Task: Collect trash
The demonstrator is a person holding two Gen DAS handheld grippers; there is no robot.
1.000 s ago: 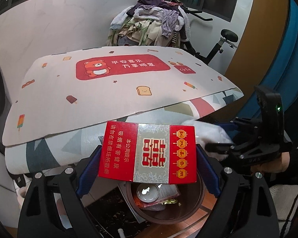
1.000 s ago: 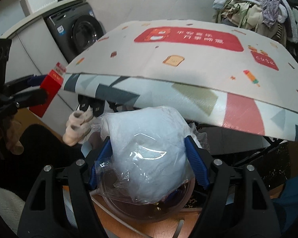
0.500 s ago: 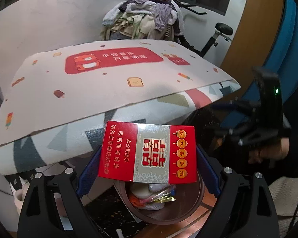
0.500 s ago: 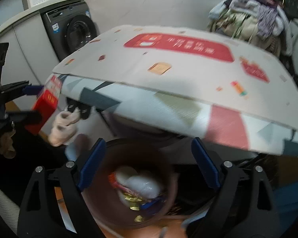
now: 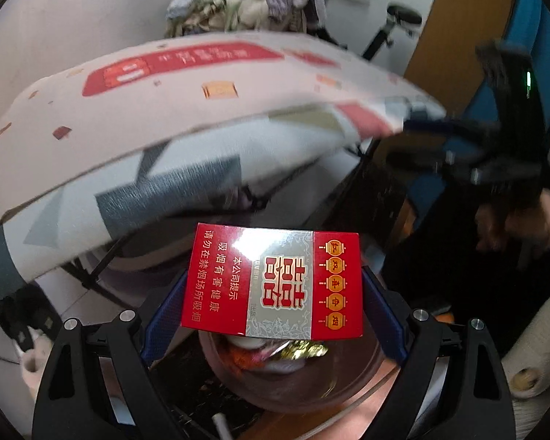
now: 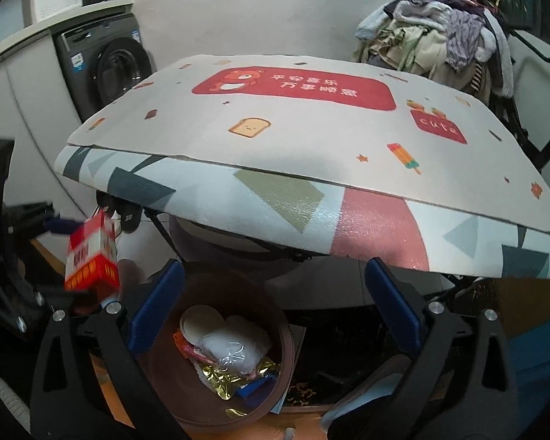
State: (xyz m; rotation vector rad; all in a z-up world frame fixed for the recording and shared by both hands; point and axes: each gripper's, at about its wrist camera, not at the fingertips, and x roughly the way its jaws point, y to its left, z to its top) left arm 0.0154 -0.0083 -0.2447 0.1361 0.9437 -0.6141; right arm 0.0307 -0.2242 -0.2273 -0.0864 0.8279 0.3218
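My left gripper (image 5: 271,315) is shut on a red and silver cigarette box (image 5: 271,280) and holds it just above a brown round trash bin (image 5: 348,385). The box also shows at the left of the right wrist view (image 6: 91,253). My right gripper (image 6: 275,304) is open and empty above the bin (image 6: 275,374). In the bin lie a white bagged wad (image 6: 234,348), a gold wrapper (image 6: 227,377) and a white lid (image 6: 201,324). The right gripper shows blurred at the right of the left wrist view (image 5: 495,154).
A table with a patterned cloth and a bear-print mat (image 6: 293,117) overhangs the bin. A washing machine (image 6: 106,69) stands at the back left, a heap of clothes (image 6: 440,36) at the back right. The bin stands on a wooden floor (image 6: 300,425).
My right gripper opened, dropped the white bagged wad into the bin and rose clear. My left gripper moved lower and closer over the bin with the box.
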